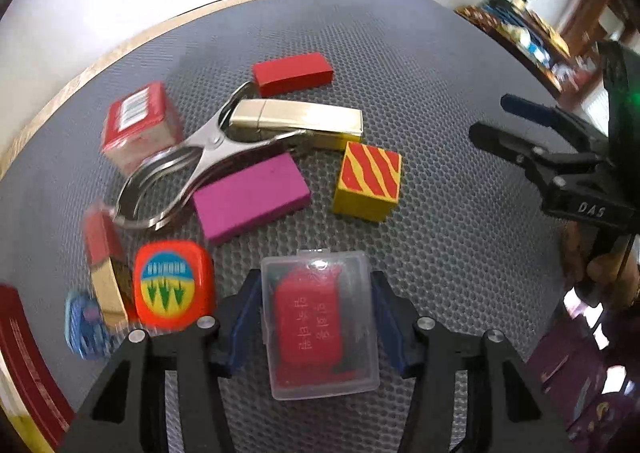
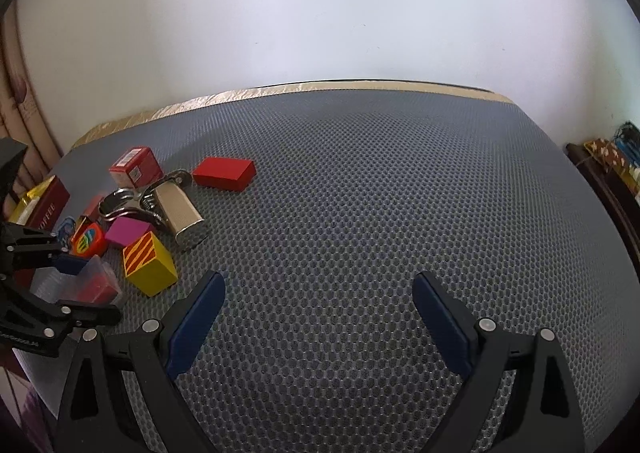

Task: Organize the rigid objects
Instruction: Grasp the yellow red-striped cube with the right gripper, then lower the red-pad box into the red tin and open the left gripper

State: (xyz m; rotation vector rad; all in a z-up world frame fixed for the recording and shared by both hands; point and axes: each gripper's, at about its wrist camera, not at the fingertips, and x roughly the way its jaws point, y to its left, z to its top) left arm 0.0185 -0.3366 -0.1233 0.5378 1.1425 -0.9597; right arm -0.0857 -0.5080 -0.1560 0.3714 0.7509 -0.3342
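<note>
A clear plastic box with a red insert lies on the grey honeycomb mat. My left gripper is shut on it, one blue pad against each long side; the right wrist view shows the same box held in that gripper. Just beyond it lies a cluster: a magenta block, a yellow cube with red stripes, a metal spring clamp, a gold case, a red block and a red carton. My right gripper hangs open over bare mat, nothing between its fingers.
An orange-red square piece, a red-and-wood block and a blue item sit left of the held box. A dark red coffee box stands at the mat's left edge. Shelves with clutter lie past the right side.
</note>
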